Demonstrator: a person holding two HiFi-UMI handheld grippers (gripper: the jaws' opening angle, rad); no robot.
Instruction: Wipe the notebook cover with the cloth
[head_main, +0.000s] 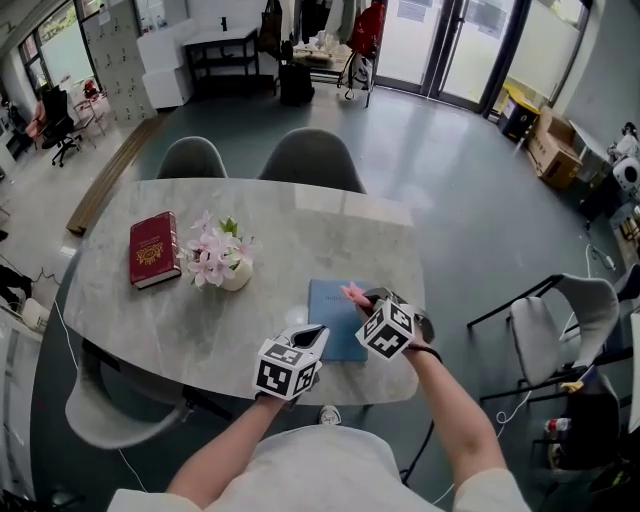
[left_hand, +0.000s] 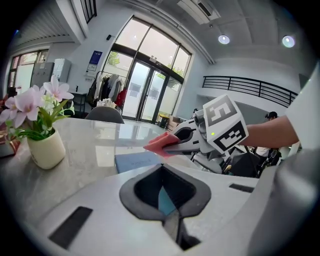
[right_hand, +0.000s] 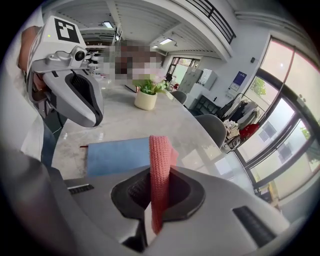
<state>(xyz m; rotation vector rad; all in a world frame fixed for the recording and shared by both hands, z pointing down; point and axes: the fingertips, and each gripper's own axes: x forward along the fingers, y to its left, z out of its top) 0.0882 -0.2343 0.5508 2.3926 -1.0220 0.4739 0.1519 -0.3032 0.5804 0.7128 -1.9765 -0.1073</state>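
While my left gripper (head_main: 314, 334) is hovering closed and empty, my right gripper (head_main: 364, 298) is pinching the cloth (right_hand: 160, 165) over the notebook (head_main: 333, 322).

The notebook (head_main: 335, 312) is plain blue. The cloth (right_hand: 160, 165) is salmon pink with a ribbed knit. The table (head_main: 130, 320) is pale grey, veined like marble. The book (head_main: 153, 248) is dark red with gold ornament. Pink flowers (head_main: 212, 255) stand in a cream pot (head_main: 237, 277). The cubes (head_main: 289, 366) bear black-and-white square markers.
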